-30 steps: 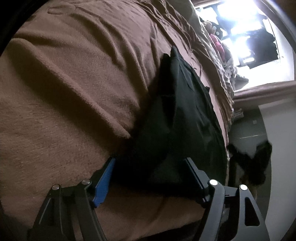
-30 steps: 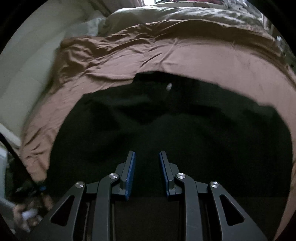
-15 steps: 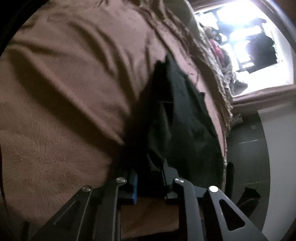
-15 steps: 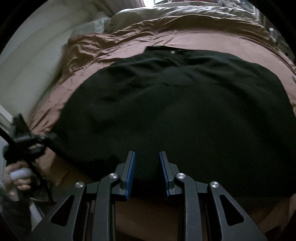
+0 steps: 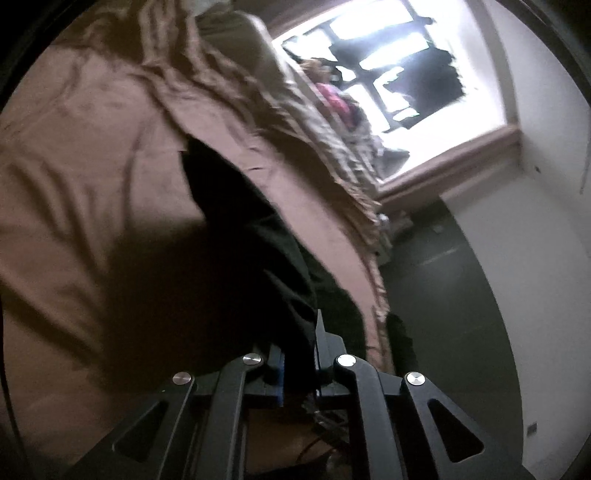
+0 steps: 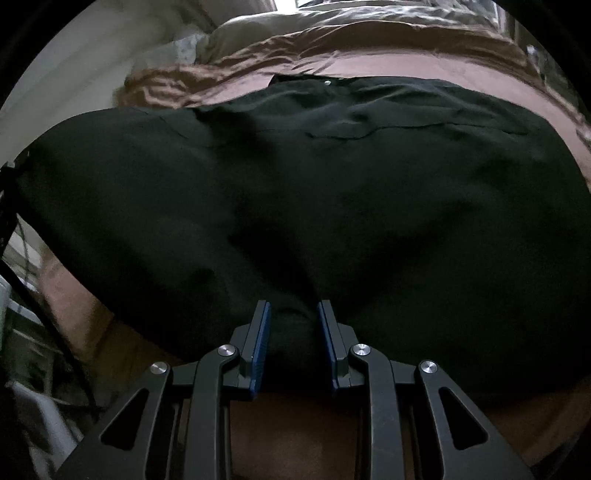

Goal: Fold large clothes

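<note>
A large black garment (image 6: 332,206) lies spread on a brown blanket (image 6: 369,66) on a bed. It has a small white button near its far edge. My right gripper (image 6: 293,332) is shut on a bunch of the garment's near edge. In the left wrist view the same black garment (image 5: 251,236) runs as a dark strip across the brown blanket (image 5: 92,184). My left gripper (image 5: 299,354) is shut on the garment's end, which is lifted off the blanket.
A bright window (image 5: 399,66) with a wooden sill is beyond the bed. A crumpled patterned cover (image 5: 332,140) and pink items lie along the bed's far side. A dark floor (image 5: 443,295) and white wall (image 5: 535,221) are at the right. Pale bedding (image 6: 258,26) lies behind the blanket.
My left gripper closed on the garment's end and lifted it, tilting toward the window. My right gripper stayed shut on the near edge while the garment was pulled flatter and wider.
</note>
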`<state>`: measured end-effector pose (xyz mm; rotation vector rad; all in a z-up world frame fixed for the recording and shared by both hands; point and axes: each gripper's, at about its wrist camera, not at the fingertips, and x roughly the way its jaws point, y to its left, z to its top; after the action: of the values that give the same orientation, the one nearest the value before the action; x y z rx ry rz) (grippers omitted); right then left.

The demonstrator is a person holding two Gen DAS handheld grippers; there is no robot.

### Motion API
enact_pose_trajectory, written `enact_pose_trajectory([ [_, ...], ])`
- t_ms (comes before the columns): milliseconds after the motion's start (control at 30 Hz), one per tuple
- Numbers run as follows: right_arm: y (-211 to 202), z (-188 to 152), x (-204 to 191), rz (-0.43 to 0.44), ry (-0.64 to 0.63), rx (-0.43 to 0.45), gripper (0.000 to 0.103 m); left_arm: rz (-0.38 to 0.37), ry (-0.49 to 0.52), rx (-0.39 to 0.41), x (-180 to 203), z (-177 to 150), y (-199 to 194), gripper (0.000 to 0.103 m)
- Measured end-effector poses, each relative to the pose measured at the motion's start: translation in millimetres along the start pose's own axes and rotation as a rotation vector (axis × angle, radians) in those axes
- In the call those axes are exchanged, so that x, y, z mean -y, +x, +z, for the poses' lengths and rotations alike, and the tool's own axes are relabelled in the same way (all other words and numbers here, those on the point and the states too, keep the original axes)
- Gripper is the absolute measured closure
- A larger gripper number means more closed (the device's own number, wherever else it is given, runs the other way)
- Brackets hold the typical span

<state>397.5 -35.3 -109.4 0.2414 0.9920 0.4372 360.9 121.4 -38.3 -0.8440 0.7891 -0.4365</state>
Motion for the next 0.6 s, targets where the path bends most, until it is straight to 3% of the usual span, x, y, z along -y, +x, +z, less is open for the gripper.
enact_pose_trajectory([
  [433,-66,1,75,0.167,0.16,0.12,0.079,-0.112,0.212,-0.097,126,-3,70,0.094],
  [467,-69,-1,80,0.174,0.17,0.129,0.076,-0.116,0.224,-0.107,133,-4,76,0.094],
  [533,-81,-6,96,0.189,0.2,0.158,0.041,-0.125,0.246,-0.13,149,-7,91,0.094],
  [600,-95,-14,110,0.192,0.222,0.195,0.033,-0.133,0.271,-0.157,166,-12,107,0.094],
])
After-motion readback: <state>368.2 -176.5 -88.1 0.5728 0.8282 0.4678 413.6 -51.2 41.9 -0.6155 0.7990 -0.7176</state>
